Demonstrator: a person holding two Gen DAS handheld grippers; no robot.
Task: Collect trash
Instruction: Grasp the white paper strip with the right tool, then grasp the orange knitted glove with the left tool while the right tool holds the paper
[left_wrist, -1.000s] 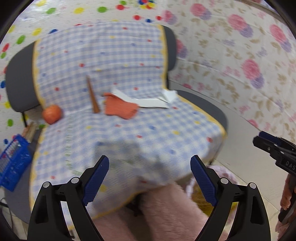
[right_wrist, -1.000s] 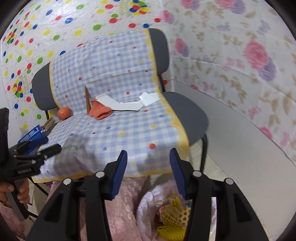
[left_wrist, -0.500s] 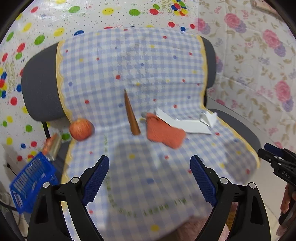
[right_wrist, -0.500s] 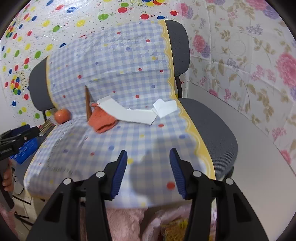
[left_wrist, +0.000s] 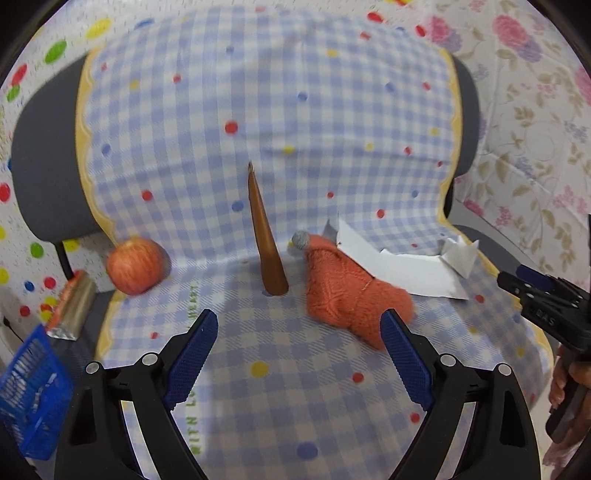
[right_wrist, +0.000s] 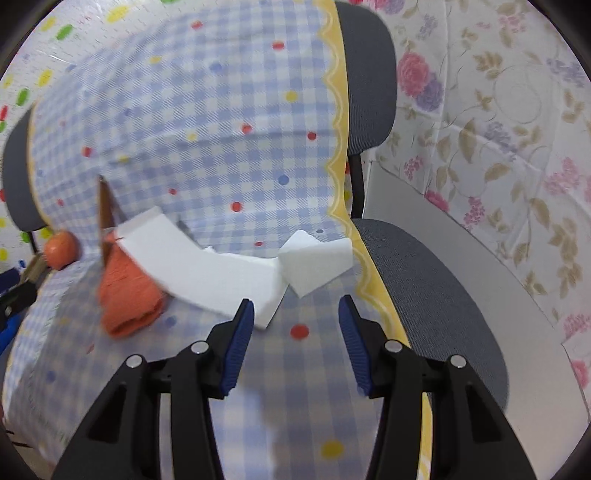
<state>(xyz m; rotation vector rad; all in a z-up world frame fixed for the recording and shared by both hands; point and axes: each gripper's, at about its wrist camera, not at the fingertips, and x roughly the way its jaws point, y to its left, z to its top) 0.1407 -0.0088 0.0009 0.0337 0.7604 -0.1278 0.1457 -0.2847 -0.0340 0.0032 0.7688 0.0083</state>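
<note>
On the checkered cloth over the chair seat lie a brown paper cone (left_wrist: 266, 240), an orange knitted sock (left_wrist: 351, 295), a long white paper strip (right_wrist: 207, 273) and a folded white paper piece (right_wrist: 314, 262). An apple (left_wrist: 135, 265) sits at the seat's left edge. My left gripper (left_wrist: 299, 354) is open and empty, just in front of the cone and sock. My right gripper (right_wrist: 295, 332) is open and empty, just short of the folded paper and the strip's end. The right gripper also shows in the left wrist view (left_wrist: 543, 299).
The chair's grey backrest (right_wrist: 369, 74) rises behind the cloth, and bare grey seat (right_wrist: 424, 288) lies to the right. A blue basket (left_wrist: 29, 391) and a foil wrapper (left_wrist: 72, 310) are at the left of the chair. Flowered wall covering (right_wrist: 498, 147) stands at the right.
Both grippers have moved up and forward toward the chair seat. The pink rug and the trash bag below have dropped out of view. Both stay open.
</note>
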